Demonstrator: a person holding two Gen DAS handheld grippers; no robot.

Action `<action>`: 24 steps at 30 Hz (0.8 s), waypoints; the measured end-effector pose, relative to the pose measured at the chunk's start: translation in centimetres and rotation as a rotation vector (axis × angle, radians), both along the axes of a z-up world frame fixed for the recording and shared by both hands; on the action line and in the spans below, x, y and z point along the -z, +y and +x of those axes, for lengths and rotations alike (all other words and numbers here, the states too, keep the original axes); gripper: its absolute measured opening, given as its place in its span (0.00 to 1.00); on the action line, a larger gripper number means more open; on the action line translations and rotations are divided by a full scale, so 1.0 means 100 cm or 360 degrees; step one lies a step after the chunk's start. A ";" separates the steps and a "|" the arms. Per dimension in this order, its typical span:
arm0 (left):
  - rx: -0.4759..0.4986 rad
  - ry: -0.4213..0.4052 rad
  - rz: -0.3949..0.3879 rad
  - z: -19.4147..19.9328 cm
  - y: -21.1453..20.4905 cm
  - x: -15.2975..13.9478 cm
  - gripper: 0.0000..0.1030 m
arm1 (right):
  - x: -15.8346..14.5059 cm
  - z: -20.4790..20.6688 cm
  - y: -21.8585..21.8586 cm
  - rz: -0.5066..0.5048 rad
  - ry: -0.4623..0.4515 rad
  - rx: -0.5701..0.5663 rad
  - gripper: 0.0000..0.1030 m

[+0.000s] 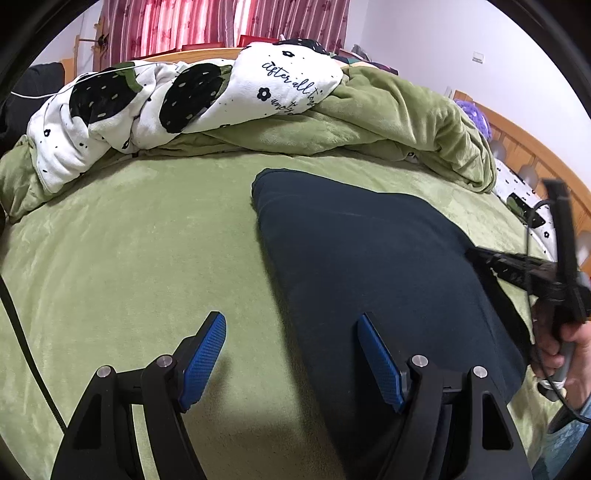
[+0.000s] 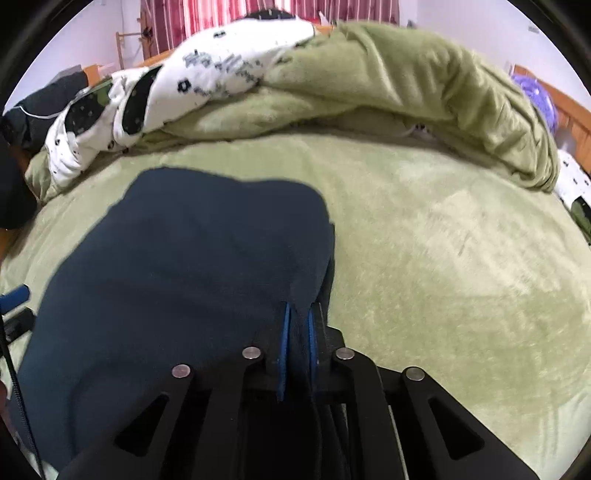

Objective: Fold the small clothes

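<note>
Left gripper [image 1: 291,354]: nearest in the left wrist view; blue pads spread wide with nothing between them, one finger over the green sheet, the other over the garment's near left edge.
Right gripper [image 2: 299,332]: jaws nearly together, blue pads pinching a raised fold of the garment's right edge.
Dark garment [image 2: 177,266]: plain dark navy cloth, smooth, no print or seams that can be made out; lies flat on the green bed sheet [image 2: 443,258] except where the pinched edge lifts.
Position: on the near half of the bed, between the two grippers.
Long axis: runs from the near edge of the bed away toward the bedding pile; the far end is a rounded, folded-looking edge.
Left wrist view only: the right gripper from the side at the garment's right edge, a person's hand [image 1: 569,350] on its handle, a trailing cable.
Right wrist view only: the pinch itself, seen close.
Far: rumpled green blanket [image 1: 406,122] and white quilt with black print [image 1: 177,99], well apart from the garment.
Farthest: wooden bed frame, striped red curtain [image 1: 207,26].
</note>
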State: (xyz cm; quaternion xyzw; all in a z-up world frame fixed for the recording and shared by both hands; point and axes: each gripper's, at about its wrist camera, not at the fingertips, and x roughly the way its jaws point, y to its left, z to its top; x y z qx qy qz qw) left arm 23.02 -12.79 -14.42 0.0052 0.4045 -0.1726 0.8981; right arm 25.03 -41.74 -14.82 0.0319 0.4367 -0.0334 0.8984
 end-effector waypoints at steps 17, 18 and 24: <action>-0.0030 0.0047 0.0135 -0.021 -0.013 0.022 0.71 | 0.004 -0.044 -0.022 0.0154 0.0022 -0.0078 0.29; -0.0029 0.0050 0.0144 -0.023 -0.013 0.024 0.71 | 0.009 -0.043 -0.022 0.0132 0.0055 -0.0073 0.29; -0.0055 0.0081 0.0139 -0.031 -0.007 0.029 0.71 | 0.001 -0.046 -0.030 0.0088 0.0042 -0.0010 0.29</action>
